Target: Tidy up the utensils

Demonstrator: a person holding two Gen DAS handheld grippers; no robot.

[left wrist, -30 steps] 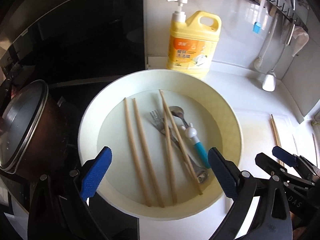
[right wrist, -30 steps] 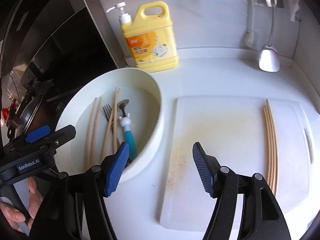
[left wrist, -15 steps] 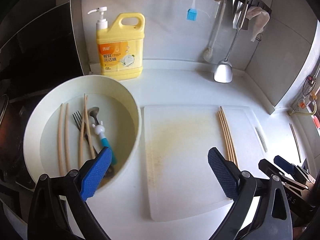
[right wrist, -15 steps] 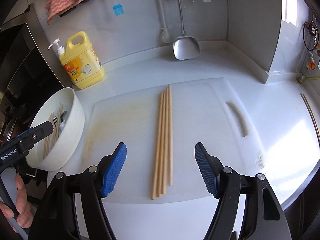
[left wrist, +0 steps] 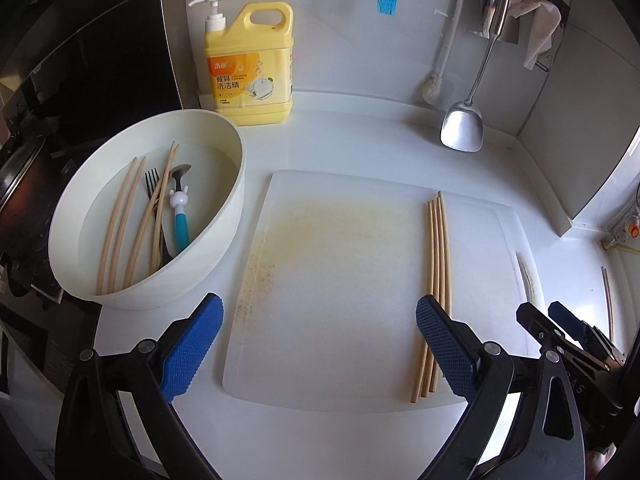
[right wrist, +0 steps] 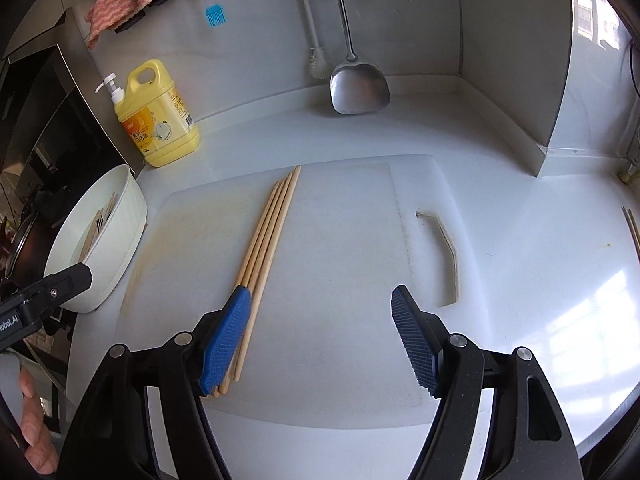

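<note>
A white bowl (left wrist: 224, 240) at the left holds several wooden chopsticks (left wrist: 120, 216), a fork (left wrist: 152, 180) and a spoon with a blue handle (left wrist: 180, 220). It also shows in the right wrist view (right wrist: 120, 232). Several chopsticks (left wrist: 436, 264) lie side by side on the white cutting board (left wrist: 340, 280), also in the right wrist view (right wrist: 268, 240). My left gripper (left wrist: 316, 352) is open and empty above the board's front edge. My right gripper (right wrist: 320, 336) is open and empty above the board, its left finger (right wrist: 224, 336) over the chopsticks' near ends.
A yellow dish soap bottle (left wrist: 248, 68) stands at the back wall. A metal spatula (left wrist: 464, 128), a brush and a blue silicone brush (left wrist: 387, 2) hang there. A dark pot (left wrist: 20, 176) sits at far left. More chopsticks (right wrist: 632, 228) lie at the counter's right edge.
Both grippers have swung right, away from the bowl, and now hover over the cutting board. Both stay open and empty.
</note>
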